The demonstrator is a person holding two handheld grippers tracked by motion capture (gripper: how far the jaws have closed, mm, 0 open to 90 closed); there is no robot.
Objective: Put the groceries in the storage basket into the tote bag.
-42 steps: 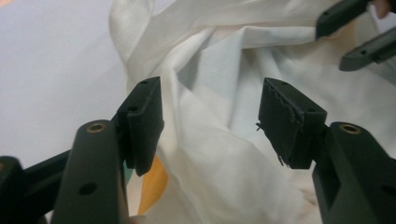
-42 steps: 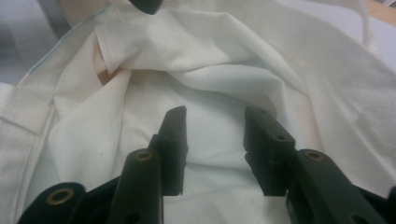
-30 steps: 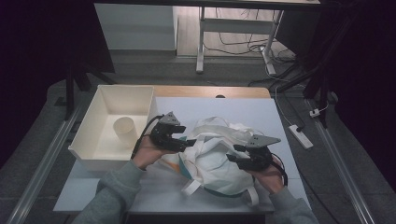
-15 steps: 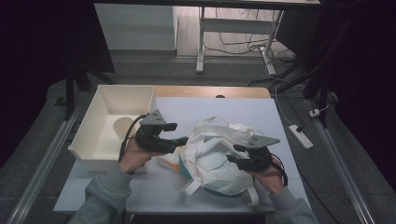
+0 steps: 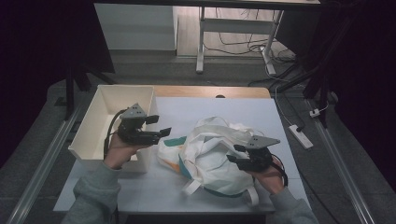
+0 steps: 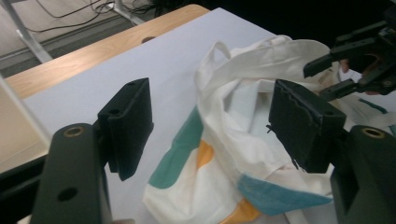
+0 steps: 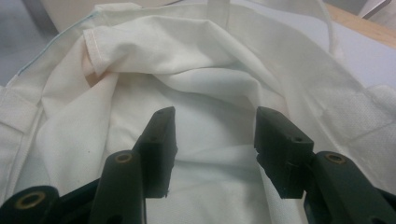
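A crumpled white cloth tote bag with teal and orange patches lies mid-table on the pale tabletop. The left gripper hovers above the bag's left edge beside a white rectangular plastic bin, jaws wide apart, empty. The right gripper rests over the bag's right side, jaws spread, gripping nothing.

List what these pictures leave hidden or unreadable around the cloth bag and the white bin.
- Inside of the cloth bag: high view, its own folds cover it; the right gripper view ends in creased cloth.
- Print on the bag: left gripper view, crumpled, and cut by the left gripper jaws and the bottom edge.
- Floor of the white bin: high view, partly behind the left gripper and hand.
- Whether the right gripper touches cloth: too small.
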